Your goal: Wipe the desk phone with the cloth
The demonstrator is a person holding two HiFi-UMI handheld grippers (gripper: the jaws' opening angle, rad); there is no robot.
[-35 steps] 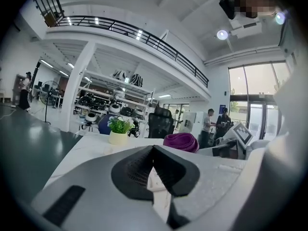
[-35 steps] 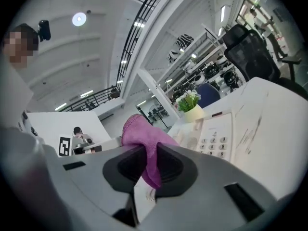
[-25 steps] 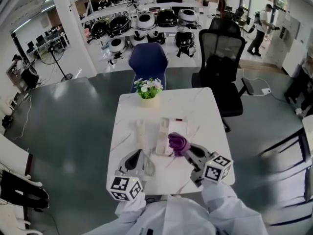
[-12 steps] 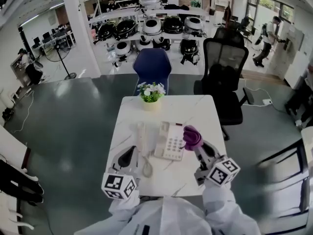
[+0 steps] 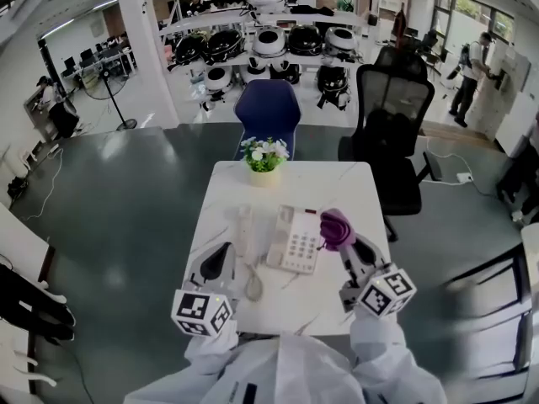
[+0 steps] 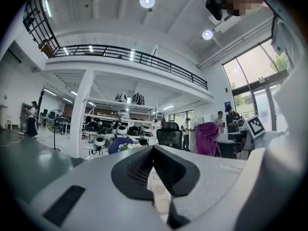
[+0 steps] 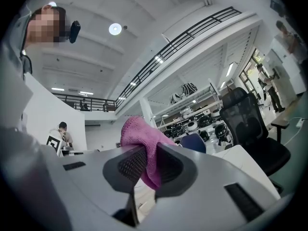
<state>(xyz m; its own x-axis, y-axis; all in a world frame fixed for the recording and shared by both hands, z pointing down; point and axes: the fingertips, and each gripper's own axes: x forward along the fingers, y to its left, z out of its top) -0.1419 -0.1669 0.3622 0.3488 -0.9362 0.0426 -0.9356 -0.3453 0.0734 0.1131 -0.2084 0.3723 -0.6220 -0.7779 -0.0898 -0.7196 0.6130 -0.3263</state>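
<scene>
Right hand-held gripper point(image 7: 150, 157): jaws pinching a magenta knitted cloth point(image 7: 137, 131). One fold is bunched above the tips and a tail hangs below. Probably gripped mid-cloth so a soft wad stays free to wipe with.
Cloth position: at the right edge of the white push-button desk phone base point(image 5: 295, 241), near its far corner in the head view. Cannot tell whether it touches.
Left hand-held gripper point(image 6: 154, 150): jaw tips pressed together, nothing between them. It sits low at the front left, just beside the white handset point(image 5: 243, 228). Judged to be parked, or ready to steady the phone.
Handset: off the cradle, lying flat alongside the base on its left. This likely keeps cradle and keypad exposed for wiping.
Cord: coiled cord point(image 5: 253, 286) loops toward the front edge, between the two grippers. Snag risk if either sweeps low across it.
Tabletop: white marble-pattern tabletop point(image 5: 345, 183), phone roughly central. A bare strip lies right of the base where the cloth hovers, so there is room for a rightward stroke.
Far edge: pot of white flowers point(image 5: 264, 154) stands well apart from the phone, so away-strokes look unobstructed.
Beyond: blue chair point(image 5: 266, 112) and black mesh office chair point(image 5: 392, 116) stand off the tabletop.
</scene>
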